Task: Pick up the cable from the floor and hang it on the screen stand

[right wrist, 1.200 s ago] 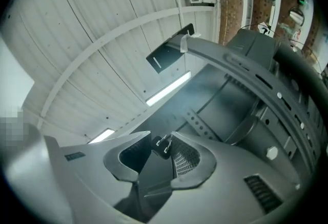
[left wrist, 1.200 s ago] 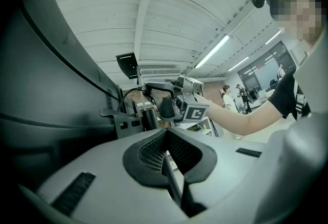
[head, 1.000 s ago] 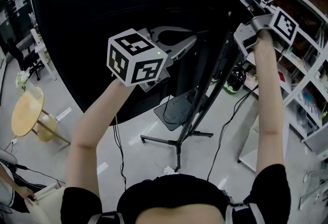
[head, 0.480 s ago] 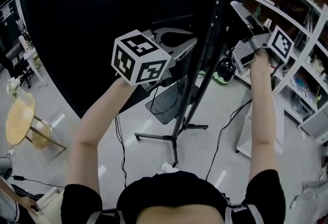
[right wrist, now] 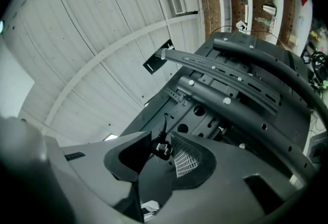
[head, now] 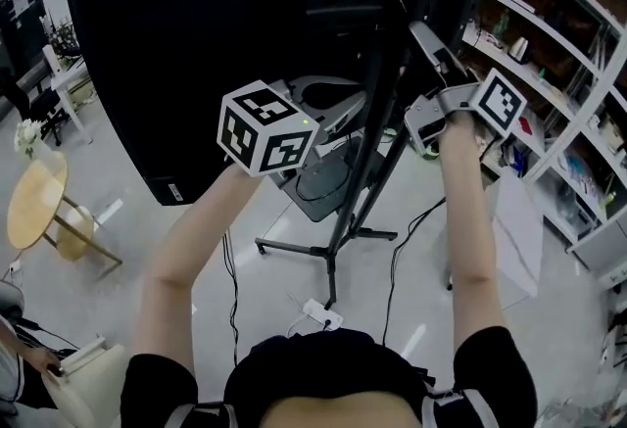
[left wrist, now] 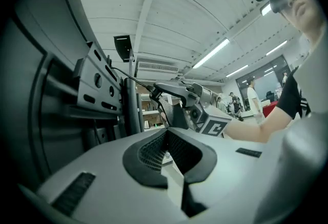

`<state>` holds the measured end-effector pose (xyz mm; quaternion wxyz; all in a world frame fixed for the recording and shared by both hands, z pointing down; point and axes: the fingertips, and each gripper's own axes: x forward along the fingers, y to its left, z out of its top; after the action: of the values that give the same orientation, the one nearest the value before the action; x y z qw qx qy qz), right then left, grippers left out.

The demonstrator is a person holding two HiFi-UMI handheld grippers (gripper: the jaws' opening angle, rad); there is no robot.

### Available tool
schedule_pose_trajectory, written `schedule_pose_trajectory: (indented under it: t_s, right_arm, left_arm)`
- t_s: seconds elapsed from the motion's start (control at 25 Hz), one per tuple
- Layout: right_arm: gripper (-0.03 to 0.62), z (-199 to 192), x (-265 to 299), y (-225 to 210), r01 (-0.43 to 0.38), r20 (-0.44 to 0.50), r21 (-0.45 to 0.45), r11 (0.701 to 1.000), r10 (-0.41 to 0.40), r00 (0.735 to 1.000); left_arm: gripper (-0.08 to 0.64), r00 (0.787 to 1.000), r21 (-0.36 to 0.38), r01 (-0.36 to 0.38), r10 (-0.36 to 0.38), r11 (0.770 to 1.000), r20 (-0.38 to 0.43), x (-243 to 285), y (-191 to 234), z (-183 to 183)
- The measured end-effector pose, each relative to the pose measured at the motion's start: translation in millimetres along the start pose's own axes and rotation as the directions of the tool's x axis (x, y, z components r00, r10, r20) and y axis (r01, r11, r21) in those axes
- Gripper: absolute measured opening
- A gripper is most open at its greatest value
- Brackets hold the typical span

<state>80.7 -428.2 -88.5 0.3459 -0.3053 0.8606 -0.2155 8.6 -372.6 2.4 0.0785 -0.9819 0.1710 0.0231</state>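
Right gripper view: our right tongs grip the cable plug up at the screen stand, left tongs closed empty; mid-hang, so next we likely drape it over the bracket.

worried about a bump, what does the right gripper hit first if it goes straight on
Most likely the stand's bracket, straight past the plug held in the right gripper; how near is unclear.

Blk screen, stand & cable, yellow table, grey left gripper w/ b&w-patterned cube.
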Motion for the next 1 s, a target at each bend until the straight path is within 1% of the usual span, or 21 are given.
schedule_pose_trajectory:
  t_s: [0.08,0.16,0.24,0.32,0.44,0.56,0.68,0.88,1.0]
  right_arm:
    - [0.133,-17.9,6.1,-6.0,-0.027,-0.001,0.025,0.999,0.027,1.000]
    - [0.133,-31.5,13.8,-10.2,-0.065,0.012,0.072,0.995,0.064,0.998]
    - [0.133,-38.2,17.2,-11.0,-0.101,0.034,0.130,0.986,0.097,0.995]
    - [0.133,-40.2,17.5,-9.1,-0.129,0.061,0.173,0.976,0.121,0.991]
    - [0.133,-38.4,17.1,-6.9,-0.163,0.106,0.196,0.967,0.145,0.984]
    - [0.133,-37.6,18.4,-8.4,-0.188,0.138,0.223,0.956,0.160,0.977]
    - [0.133,-35.5,17.8,-7.7,-0.212,0.162,0.231,0.950,0.177,0.971]
    - [0.133,-35.1,15.2,-7.6,-0.246,0.205,0.252,0.936,0.197,0.959]
    - [0.135,-32.3,11.5,-5.1,-0.287,0.249,0.263,0.921,0.223,0.942]
  left_arm:
    - [0.006,1.000,-0.028,-0.023,0.023,0.999,-0.008,-13.1,3.7,-11.0]
    - [0.006,0.999,-0.032,-0.048,0.048,0.998,-0.015,-23.9,8.5,-18.4]
    - [0.006,0.997,-0.039,-0.073,0.073,0.997,-0.017,-29.5,9.4,-21.2]
    - [0.006,0.996,-0.065,-0.093,0.093,0.994,-0.013,-34.5,8.4,-21.2]
    - [0.006,0.994,-0.102,-0.105,0.106,0.989,-0.003,-42.6,9.3,-22.5]
    - [0.006,0.993,-0.104,-0.121,0.121,0.987,-0.010,-50.7,13.6,-27.5]
    - [0.006,0.991,-0.109,-0.133,0.132,0.985,-0.015,-53.6,17.2,-30.5]
    - [0.006,0.991,-0.111,-0.131,0.130,0.985,-0.024,-52.9,13.0,-35.3]
    - [0.006,0.991,-0.107,-0.131,0.129,0.986,-0.027,-52.6,10.3,-37.2]
